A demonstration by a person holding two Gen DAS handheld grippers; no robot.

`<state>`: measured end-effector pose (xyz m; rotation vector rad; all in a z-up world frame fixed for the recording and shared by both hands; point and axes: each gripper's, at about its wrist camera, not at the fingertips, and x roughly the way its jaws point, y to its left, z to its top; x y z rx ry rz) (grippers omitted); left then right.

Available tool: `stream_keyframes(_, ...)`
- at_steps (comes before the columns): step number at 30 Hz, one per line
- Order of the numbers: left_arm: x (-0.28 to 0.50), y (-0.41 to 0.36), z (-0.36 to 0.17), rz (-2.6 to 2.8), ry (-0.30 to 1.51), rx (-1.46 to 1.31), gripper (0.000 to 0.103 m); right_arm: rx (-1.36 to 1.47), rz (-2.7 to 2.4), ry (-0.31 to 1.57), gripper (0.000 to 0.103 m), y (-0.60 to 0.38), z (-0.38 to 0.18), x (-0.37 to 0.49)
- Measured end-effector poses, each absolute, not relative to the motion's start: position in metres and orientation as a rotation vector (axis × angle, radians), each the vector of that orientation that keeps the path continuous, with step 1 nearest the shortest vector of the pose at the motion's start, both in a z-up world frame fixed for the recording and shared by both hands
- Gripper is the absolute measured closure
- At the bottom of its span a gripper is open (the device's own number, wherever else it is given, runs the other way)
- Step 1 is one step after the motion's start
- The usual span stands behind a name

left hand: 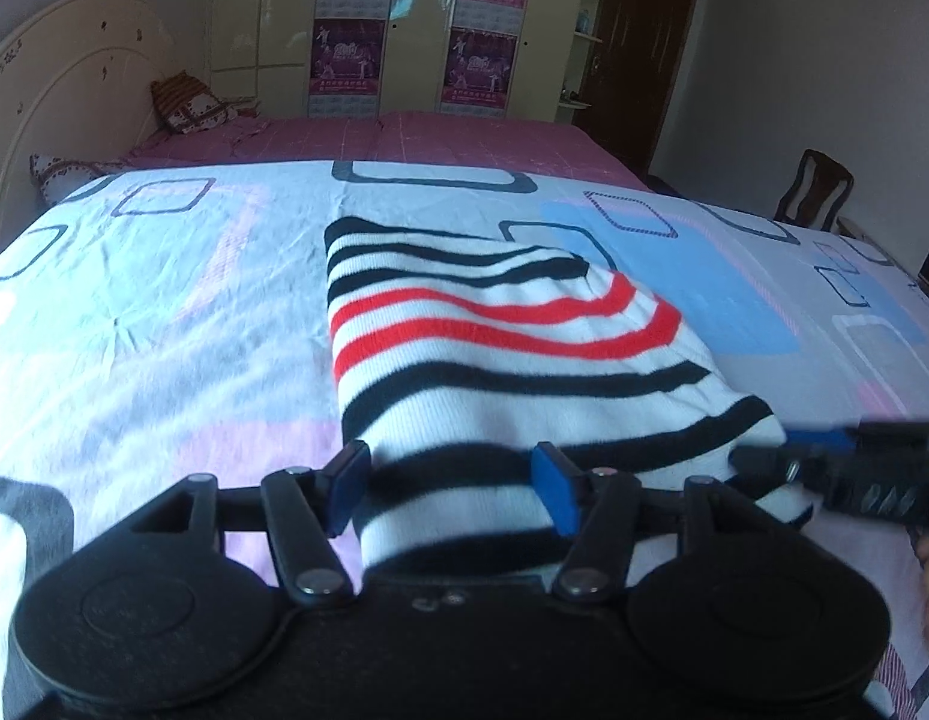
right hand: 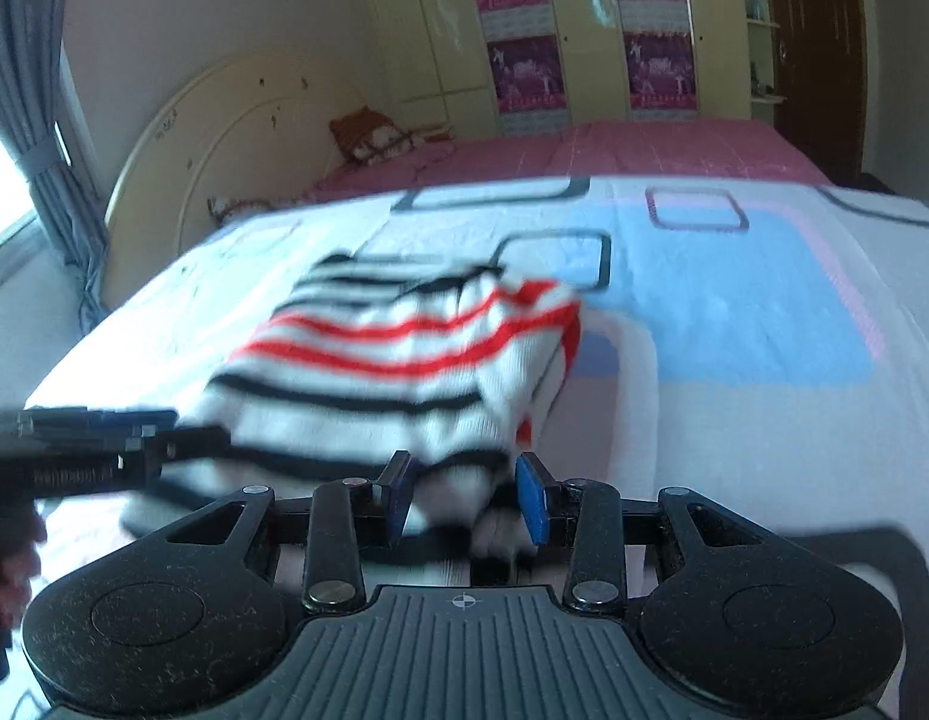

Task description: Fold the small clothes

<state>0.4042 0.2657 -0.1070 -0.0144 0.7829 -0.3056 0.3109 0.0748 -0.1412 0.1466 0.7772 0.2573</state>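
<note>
Wrist cams, close; shared bed [left hand: 164,300]

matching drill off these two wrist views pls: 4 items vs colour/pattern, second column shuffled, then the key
1. sweater
2. far bedspread
3. headboard
4. near sheet

A. cream, curved
B. white with black and red stripes
C. pale with dark rounded squares
D. plain pink

Pairs: 1-B, 2-D, 3-A, 4-C
</note>
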Motion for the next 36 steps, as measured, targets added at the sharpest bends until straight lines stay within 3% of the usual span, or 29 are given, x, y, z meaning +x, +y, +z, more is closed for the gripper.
stream_keyframes(6,0.402,0.266,-0.111,-0.286,0.791,-0.024,0.039,0.165,0.225,0.838,0.064,0.075,-0.163,0.314)
stream_keyframes(16,0.379,0.251,-0.108,-0.211,0.838,-0.033,0.004,0.175,0.244,0.843,0.064,0.072,-0.157,0.313)
stream_keyframes(23,0.348,0.247,-0.1,-0.136,0.837,-0.043,0.0,0.113,0.23,0.85,0.064,0.078,-0.16,0.309)
stream_keyframes(25,0.339,0.247,-0.095,-0.112,0.835,-0.031,0.0,0.102,0.21,0.853,0.057,0.079,-0.16,0.309)
stream_keyframes(27,0.328,0.248,-0.087,-0.084,0.832,-0.034,0.0,0.121,0.202,0.837,0.057,0.076,-0.149,0.302)
stream_keyframes(36,0.246,0.245,-0.034,-0.099,0.741,-0.108,0.0,0.225,0.284,0.693,0.056,0.048,-0.101,0.202)
